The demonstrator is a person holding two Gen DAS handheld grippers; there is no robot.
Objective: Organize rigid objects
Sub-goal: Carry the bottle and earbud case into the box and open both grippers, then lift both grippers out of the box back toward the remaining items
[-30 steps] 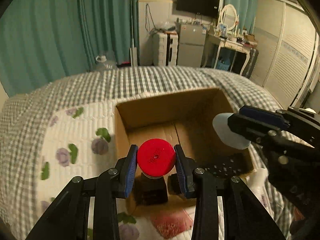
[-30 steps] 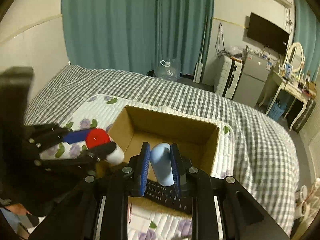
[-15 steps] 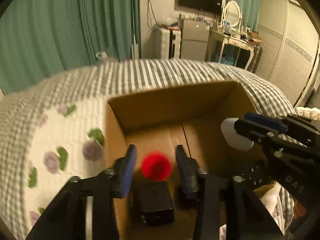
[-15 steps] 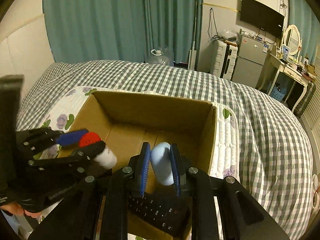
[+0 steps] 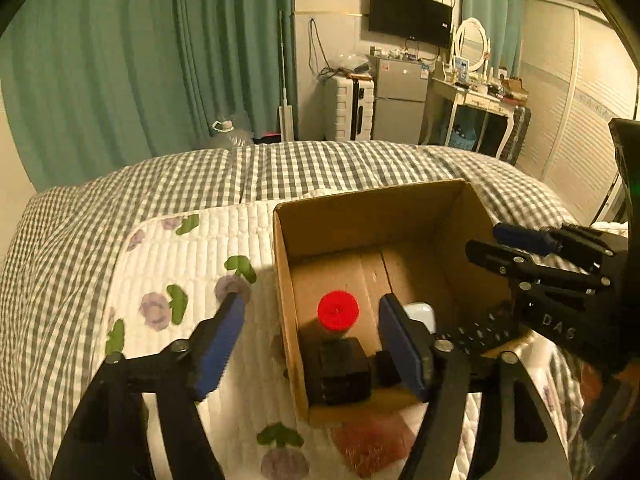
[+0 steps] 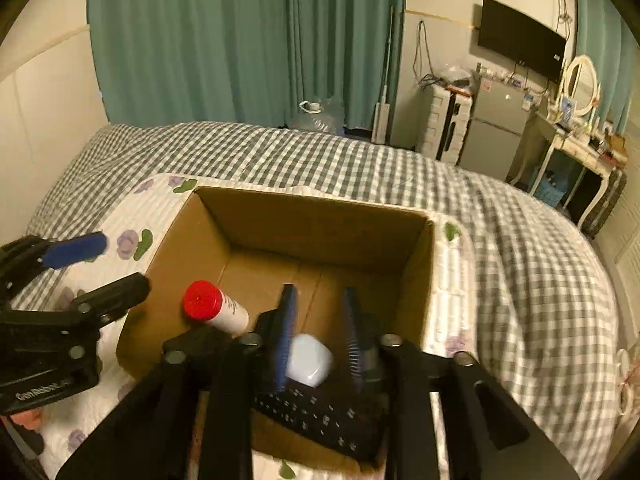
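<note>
- My cardboard box sits open-topped on the white floral quilt, which lies over the checked bedspread; its far wall stands upright and its floor is bare toward the back.
- Inside, a white bottle with a red cap rests near the left wall, cap uppermost; from my left view the red cap shows almost end-on above a black block at the near wall.
- A black keyboard lies along the near wall of the box, slanting to the right.
- A pale blue object sits on or just above the keyboard; I cannot tell which.
- My left claw has just been opening; its jaws stand wide, one pad outside the left wall and one inside, gripping nothing, the bottle free between them.
- My right claw has just been opening too; its jaws are parted a little around the pale blue object, which lies against the left pad with a gap on the other side.
</note>
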